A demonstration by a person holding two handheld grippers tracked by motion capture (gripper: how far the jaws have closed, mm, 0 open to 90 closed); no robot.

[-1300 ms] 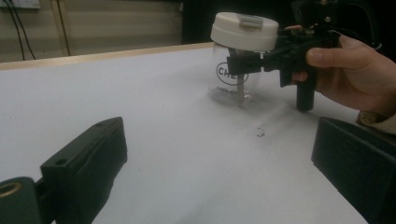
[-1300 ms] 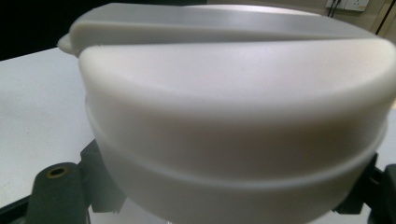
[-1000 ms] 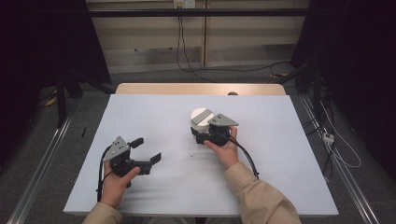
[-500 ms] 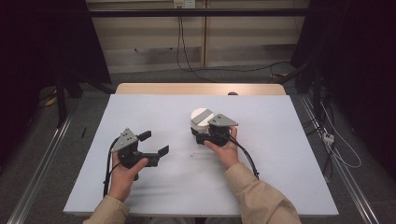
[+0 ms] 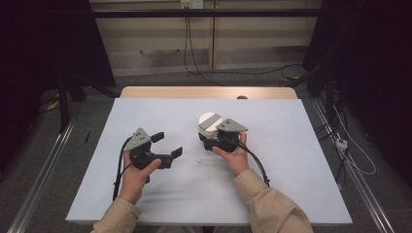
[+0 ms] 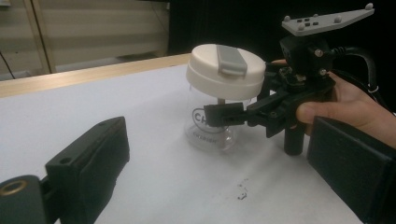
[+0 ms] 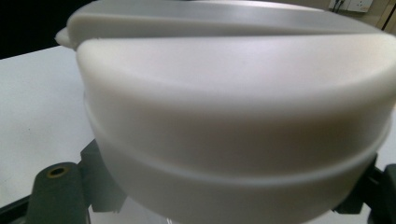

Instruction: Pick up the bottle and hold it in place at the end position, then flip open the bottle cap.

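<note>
1. A clear jar [image 6: 211, 122] with a white lid [image 5: 210, 120] stands near the middle of the table [image 5: 301, 145], slightly toward the far edge.
2. The right gripper [image 6: 224, 115] pinches the jar's glass body just under the lid, apparently to steady it upright against a twist or pull.
3. The left gripper [image 5: 166, 144] hovers to the jar's left, well apart, jaws spread wide and aimed at it, likely readied for the lid.
4. The jar is see-through, with dark lettering too blurred to read; its lid is domed, carries a grey tab [image 6: 231, 59] on top, and overhangs the glass.
</note>
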